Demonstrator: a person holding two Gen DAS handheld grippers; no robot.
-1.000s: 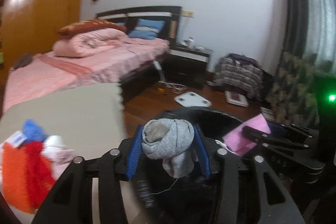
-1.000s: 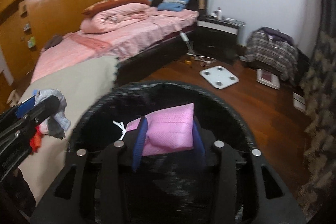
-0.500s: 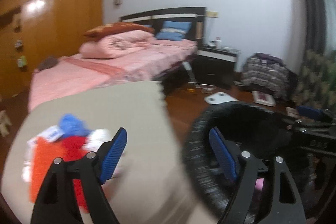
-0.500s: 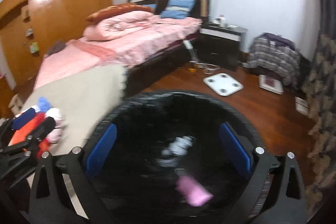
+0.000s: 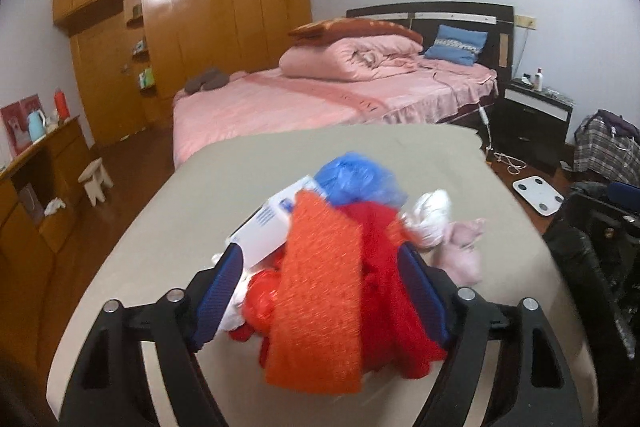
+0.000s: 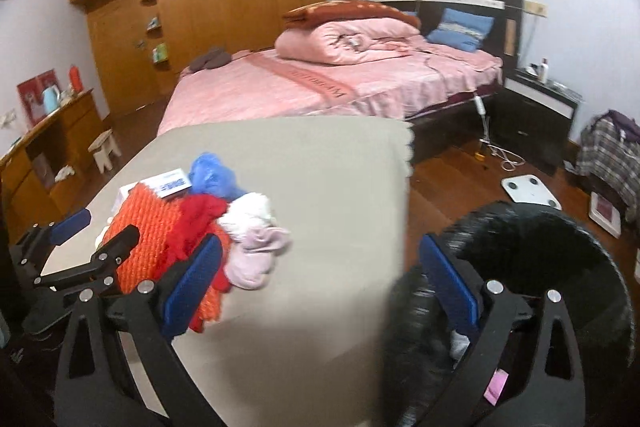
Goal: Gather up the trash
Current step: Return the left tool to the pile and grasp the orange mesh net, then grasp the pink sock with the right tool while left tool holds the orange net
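Observation:
A heap of trash lies on the beige table point(image 5: 400, 155): an orange knit cloth point(image 5: 320, 291), a red cloth point(image 5: 384, 267), a blue plastic bag point(image 5: 356, 183), a white box point(image 5: 264, 227), white wads point(image 5: 430, 215) and a pink cloth point(image 5: 460, 255). My left gripper point(image 5: 320, 291) is open, its jaws on either side of the orange and red cloths. My right gripper point(image 6: 320, 283) is open and empty above the table edge, the heap point(image 6: 192, 219) on its left and the black trash bag point(image 6: 520, 267) on its right. A pink item point(image 6: 494, 391) lies in the bag.
A pink bed point(image 5: 340, 95) stands behind the table, with a black nightstand point(image 5: 532, 123) to its right. A white scale point(image 6: 530, 189) and cables lie on the wood floor. A wooden wardrobe point(image 5: 200, 19) and a dresser point(image 5: 36, 179) are at the left.
Both grippers opened and let go: the grey sock and the pink item dropped into the black bag. Both then swung left, the left gripper arriving over the heap on the table.

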